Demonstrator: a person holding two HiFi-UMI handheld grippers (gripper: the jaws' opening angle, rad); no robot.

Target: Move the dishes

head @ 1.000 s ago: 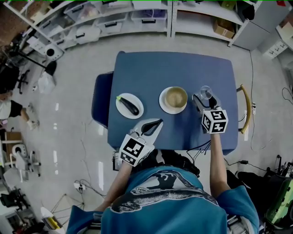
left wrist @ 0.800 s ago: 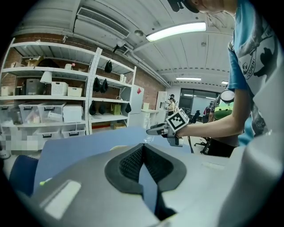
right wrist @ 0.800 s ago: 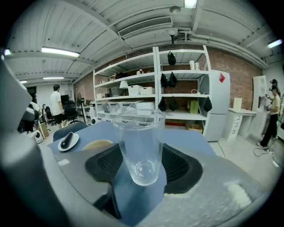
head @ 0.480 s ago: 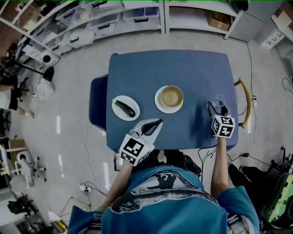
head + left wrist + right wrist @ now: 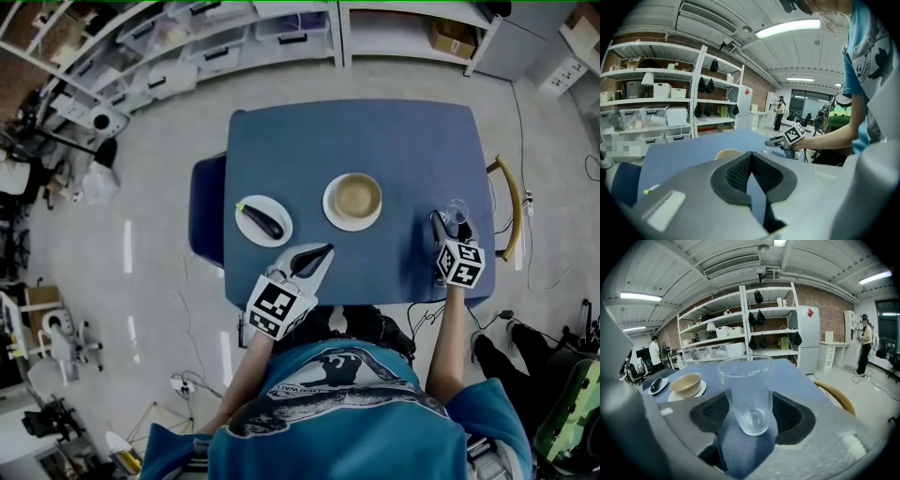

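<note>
Blue table [image 5: 356, 141], blue chair [image 5: 206, 211] against one side; wooden chair [image 5: 511, 211] opposite; bin-stacked shelves [image 5: 281, 37] beyond

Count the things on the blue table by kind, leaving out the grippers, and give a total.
White plates: 2
Tan bowl: 1
Clear glass: 1
Eggplant: 1
Total: 5

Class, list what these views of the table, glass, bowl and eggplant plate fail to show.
- Glass base: the right gripper covers it in the head view, so contact with the table is unclear.
- Eggplant plate: in the left gripper view the body of the left gripper hides most of it.
- Bowl: same view, only its rim clears the jaws.
- Shelf bins: too small in the head view.
</note>
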